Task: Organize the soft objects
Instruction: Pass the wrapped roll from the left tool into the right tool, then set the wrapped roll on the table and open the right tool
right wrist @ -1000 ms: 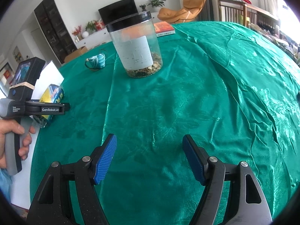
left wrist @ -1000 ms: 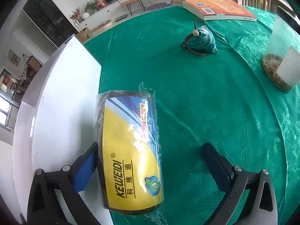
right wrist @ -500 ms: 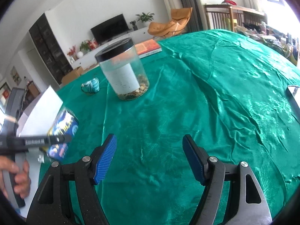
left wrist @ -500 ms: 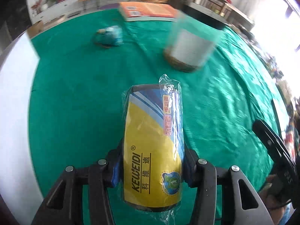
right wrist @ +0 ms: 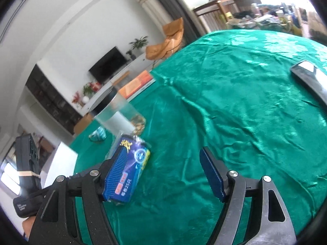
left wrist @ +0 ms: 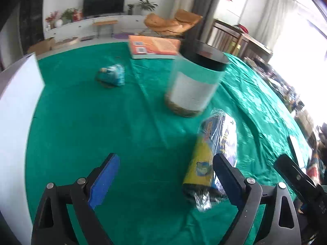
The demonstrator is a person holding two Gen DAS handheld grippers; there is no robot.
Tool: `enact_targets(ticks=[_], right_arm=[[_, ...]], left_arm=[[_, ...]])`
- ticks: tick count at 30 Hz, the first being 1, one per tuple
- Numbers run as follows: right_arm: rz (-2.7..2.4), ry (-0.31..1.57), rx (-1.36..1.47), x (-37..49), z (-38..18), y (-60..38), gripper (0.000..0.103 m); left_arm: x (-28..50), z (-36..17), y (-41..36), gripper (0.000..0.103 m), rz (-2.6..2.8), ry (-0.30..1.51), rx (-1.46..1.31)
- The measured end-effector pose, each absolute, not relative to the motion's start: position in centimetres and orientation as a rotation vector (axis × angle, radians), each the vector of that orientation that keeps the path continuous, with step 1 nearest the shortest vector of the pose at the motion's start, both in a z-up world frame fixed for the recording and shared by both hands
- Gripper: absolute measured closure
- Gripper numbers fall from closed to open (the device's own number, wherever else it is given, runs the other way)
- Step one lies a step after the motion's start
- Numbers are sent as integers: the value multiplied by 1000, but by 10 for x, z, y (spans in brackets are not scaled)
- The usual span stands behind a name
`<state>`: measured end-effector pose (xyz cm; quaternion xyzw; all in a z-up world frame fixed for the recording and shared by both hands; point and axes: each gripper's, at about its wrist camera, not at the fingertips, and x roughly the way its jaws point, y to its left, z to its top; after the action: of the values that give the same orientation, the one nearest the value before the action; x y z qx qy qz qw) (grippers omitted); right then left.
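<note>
A yellow and blue soft pack in clear wrap (left wrist: 212, 153) lies on the green tablecloth (left wrist: 102, 122), just in front of my left gripper's right finger. My left gripper (left wrist: 163, 175) is open and empty, the pack outside its right side. In the right wrist view the same pack (right wrist: 126, 171) lies by my right gripper's left finger. My right gripper (right wrist: 159, 175) is open and empty. A small teal soft pouch (left wrist: 111, 75) sits farther back on the cloth; it also shows in the right wrist view (right wrist: 98, 134).
A clear jar with a black lid (left wrist: 194, 81) stands just behind the pack. An orange book (left wrist: 153, 47) lies at the far edge. A white board (left wrist: 16, 102) lies at the left. A phone (right wrist: 310, 79) lies at the right.
My left gripper, open beside the pack, shut on it, carried it right toward the jar, then let go; it now lies on the cloth. My right gripper has swung toward it.
</note>
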<state>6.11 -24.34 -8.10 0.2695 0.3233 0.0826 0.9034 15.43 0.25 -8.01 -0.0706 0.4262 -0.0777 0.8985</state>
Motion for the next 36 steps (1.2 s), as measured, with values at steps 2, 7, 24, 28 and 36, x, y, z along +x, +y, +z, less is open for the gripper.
enact_targets(ticks=[2, 7, 24, 28, 36], right_arm=[[297, 679, 499, 63, -77, -221, 26], [479, 723, 160, 58, -70, -139, 26], [407, 993, 341, 127, -103, -93, 24], [392, 1023, 353, 144, -110, -87, 36], [245, 960, 161, 100, -91, -163, 40]], left_arm=[[151, -87, 32, 11, -64, 864, -179], [134, -111, 85, 11, 68, 852, -332], [130, -135, 92, 0, 86, 826, -322], [126, -133, 95, 0, 72, 841, -314], [128, -131, 81, 0, 30, 875, -278]])
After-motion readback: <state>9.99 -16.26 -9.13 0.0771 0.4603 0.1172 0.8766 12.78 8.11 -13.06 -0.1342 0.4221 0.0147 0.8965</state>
